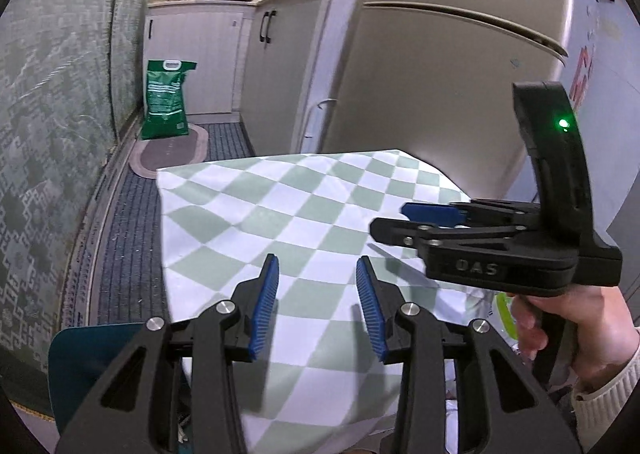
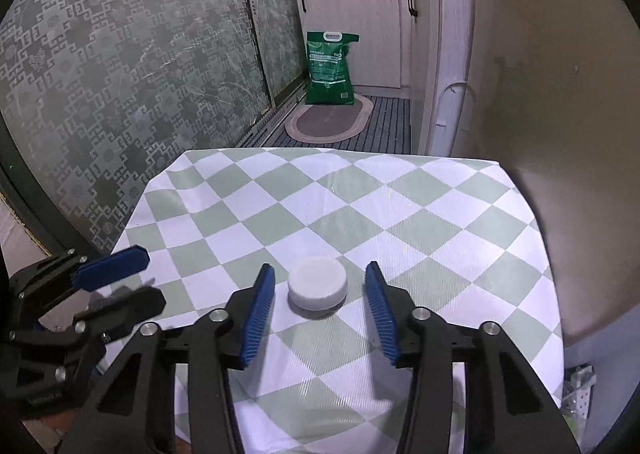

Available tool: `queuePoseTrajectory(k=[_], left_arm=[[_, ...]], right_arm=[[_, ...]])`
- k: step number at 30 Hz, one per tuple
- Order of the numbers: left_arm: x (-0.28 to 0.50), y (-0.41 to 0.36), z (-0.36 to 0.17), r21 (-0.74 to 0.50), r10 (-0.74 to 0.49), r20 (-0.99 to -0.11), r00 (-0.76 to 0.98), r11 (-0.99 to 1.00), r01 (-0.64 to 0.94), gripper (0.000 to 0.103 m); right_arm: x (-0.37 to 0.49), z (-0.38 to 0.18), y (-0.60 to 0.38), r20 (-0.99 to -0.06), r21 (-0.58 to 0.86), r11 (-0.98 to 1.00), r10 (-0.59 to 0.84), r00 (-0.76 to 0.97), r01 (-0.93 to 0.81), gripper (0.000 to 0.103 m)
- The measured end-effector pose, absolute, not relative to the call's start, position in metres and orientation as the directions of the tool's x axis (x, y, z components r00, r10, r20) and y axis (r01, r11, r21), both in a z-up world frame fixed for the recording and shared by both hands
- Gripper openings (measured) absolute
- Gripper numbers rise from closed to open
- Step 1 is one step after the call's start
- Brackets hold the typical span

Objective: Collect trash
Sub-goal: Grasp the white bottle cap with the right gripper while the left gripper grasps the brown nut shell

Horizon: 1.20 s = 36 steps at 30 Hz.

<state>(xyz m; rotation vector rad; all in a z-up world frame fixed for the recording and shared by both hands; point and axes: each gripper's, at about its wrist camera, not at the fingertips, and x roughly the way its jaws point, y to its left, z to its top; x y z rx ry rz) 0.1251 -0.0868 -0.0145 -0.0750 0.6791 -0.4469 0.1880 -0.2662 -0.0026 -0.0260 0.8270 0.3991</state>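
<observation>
A small white round lidded container (image 2: 317,287) stands on the green-and-white checked tablecloth (image 2: 360,198). My right gripper (image 2: 320,274) is open, its blue pads on either side of the container and slightly nearer than it, apart from it. My left gripper (image 1: 317,266) is open and empty above the cloth (image 1: 280,206) near the table's left side. The right gripper also shows in the left wrist view (image 1: 400,222), held by a hand at the right. The left gripper shows in the right wrist view (image 2: 136,278) at the lower left. The container is hidden in the left wrist view.
A beige fridge (image 1: 440,86) stands right behind the table. A green bag (image 2: 330,68) and an oval mat (image 2: 328,120) lie on the floor ahead, by white cabinets (image 2: 360,26). Patterned glass panels (image 2: 120,94) line the left. A teal chair back (image 1: 92,350) is at lower left.
</observation>
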Motion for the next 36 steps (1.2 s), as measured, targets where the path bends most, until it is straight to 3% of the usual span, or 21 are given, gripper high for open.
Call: queuePoseTrajectory(k=[2,4,13,21,27,33,36], left_arm=[[0.127,-0.092,-0.016,-0.214,-0.432,-0.599,0.674,0.898,0.385,0.042],[0.130,-0.095,-0.019,-0.222,-0.441,-0.607,0.661,0.893,0.391,0.042],[0.141,-0.115,-0.019,-0.233,-0.460,-0.614,0.642,0.882,0.409,0.042],[0.153,-0.146,-0.024,-0.226,-0.466,-0.634,0.617,0.875,0.428,0.042],[0.167,-0.172,-0.026,-0.136,-0.393,-0.675,0.625,0.898,0.418,0.041],[0.178,-0.179,-0.028,-0.111,-0.353,-0.689,0.632,0.914,0.390,0.036],[0.179,-0.179,-0.029,-0.111,-0.345,-0.690,0.636,0.919,0.378,0.026]], right_arm=[[0.188,-0.003,-0.266,-0.719,0.132,0.925,0.336,0.608,-0.355,0.041],[0.189,-0.003,-0.266,-0.719,0.132,0.925,0.337,0.607,-0.357,0.031],[0.184,0.018,-0.292,-0.653,0.270,0.898,0.437,0.619,-0.349,0.031],[0.175,0.037,-0.322,-0.601,0.307,0.894,0.447,0.662,-0.325,0.031],[0.170,0.042,-0.335,-0.584,0.316,0.893,0.450,0.676,-0.322,0.031],[0.162,0.042,-0.341,-0.577,0.310,0.889,0.457,0.677,-0.336,0.030],[0.160,0.041,-0.346,-0.575,0.312,0.889,0.458,0.678,-0.335,0.030]])
